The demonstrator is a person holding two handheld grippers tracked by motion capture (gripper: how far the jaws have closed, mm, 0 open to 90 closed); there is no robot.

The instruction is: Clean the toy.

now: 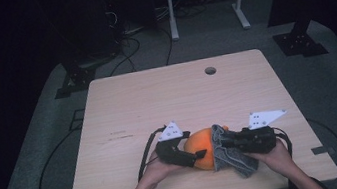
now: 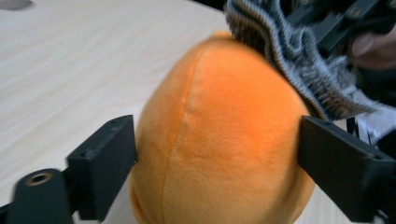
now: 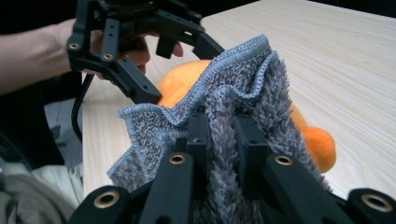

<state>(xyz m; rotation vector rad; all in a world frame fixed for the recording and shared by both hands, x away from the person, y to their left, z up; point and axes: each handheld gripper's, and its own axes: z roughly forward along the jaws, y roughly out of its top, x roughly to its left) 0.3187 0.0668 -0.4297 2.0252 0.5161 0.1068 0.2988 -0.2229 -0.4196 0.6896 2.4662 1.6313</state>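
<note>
1. Down at the near edge of the light wooden table [image 1: 123, 106], an orange plush toy [image 1: 199, 145] sits between the two hand-held grippers.
2. From the left, the left gripper [image 1: 197, 156] reaches the toy, with the person's left hand [image 1: 157, 171] wrapped around its body and a grey three-cornered plate [image 1: 172, 131] on top.
3. Seen in the left gripper view, its two black jaws stand wide apart with the orange plush toy [image 2: 219, 140] between them; each jaw presses against one flank of the toy, so the tongs are clamped on it.
4. A seam runs up the toy's rounded front in that same view.
5. Over on the toy's right side hangs a grey towel [image 1: 231, 153], draped against it and touching it.
6. The right gripper [image 1: 219, 143] is held by the person's right hand [image 1: 279, 154] and also carries a grey plate [image 1: 266, 118].
7. Along the right gripper view, the right gripper [image 3: 224, 140] has its jaws drawn close together with a fold of the grey towel [image 3: 233, 93] pinched between them.
8. The towel's fluffy pile and its stitched bluish hem rise above the jaws.
9. Behind the towel in that view, the orange toy [image 3: 322, 144] shows on the tabletop, and the left gripper [image 3: 121, 37] is farther off with the hand on it.
10. A round hole [image 1: 210, 70] marks the table's far side.
</note>
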